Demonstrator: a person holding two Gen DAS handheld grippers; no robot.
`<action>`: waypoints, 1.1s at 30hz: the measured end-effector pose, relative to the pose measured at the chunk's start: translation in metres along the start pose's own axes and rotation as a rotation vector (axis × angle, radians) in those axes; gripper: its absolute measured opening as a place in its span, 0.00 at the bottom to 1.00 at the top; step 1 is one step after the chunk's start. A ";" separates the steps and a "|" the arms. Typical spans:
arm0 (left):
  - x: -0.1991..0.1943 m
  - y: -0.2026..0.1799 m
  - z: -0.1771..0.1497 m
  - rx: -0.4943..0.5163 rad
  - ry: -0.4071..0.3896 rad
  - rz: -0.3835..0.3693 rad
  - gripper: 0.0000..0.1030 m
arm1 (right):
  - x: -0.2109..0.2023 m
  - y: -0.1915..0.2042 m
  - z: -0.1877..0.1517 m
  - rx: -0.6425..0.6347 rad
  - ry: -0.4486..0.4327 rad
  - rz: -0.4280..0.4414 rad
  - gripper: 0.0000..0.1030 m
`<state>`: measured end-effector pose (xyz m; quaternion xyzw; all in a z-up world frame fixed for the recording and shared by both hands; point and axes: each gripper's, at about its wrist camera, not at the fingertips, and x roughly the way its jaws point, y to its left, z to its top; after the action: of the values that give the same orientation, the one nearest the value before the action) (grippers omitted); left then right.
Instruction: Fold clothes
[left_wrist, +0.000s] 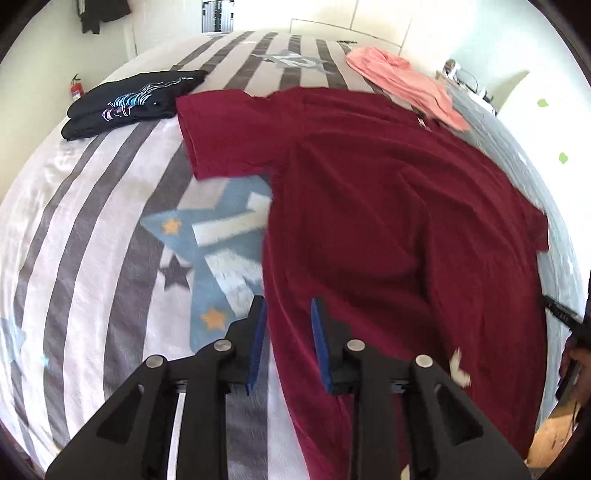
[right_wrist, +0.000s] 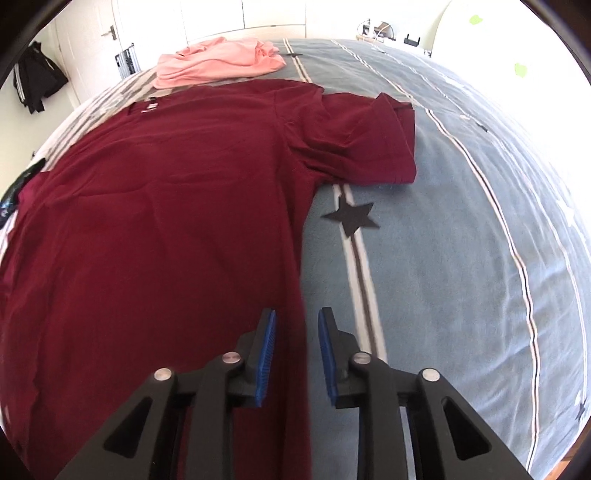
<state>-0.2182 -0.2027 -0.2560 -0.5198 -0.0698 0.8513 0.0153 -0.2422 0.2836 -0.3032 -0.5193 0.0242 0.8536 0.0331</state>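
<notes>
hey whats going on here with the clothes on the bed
A person is folding laundry with a handheld gripper in each hand. A maroon t-shirt lies spread flat on the bed, not yet folded. The left gripper and right gripper are both open, each straddling a side edge of the shirt near its hem. A black garment already sits folded off to the left, and a pink garment lies in a loose heap beyond the collar.

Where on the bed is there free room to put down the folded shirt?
Bare blue cover right of the maroon shirt; striped cover between it and the folded black shirt. The far side by the pink garment is crowded.
</notes>
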 end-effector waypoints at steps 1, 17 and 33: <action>0.000 -0.004 -0.008 0.006 0.011 -0.002 0.22 | -0.004 0.002 -0.007 0.000 0.000 0.009 0.24; 0.003 -0.023 -0.054 0.062 -0.114 0.063 0.22 | -0.018 -0.006 -0.069 0.013 -0.059 0.050 0.38; -0.039 -0.034 -0.095 -0.006 -0.250 0.112 0.22 | -0.049 -0.004 -0.092 -0.042 -0.230 0.065 0.38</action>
<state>-0.1178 -0.1633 -0.2597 -0.4126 -0.0448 0.9088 -0.0428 -0.1382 0.2790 -0.3018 -0.4175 0.0193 0.9085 -0.0031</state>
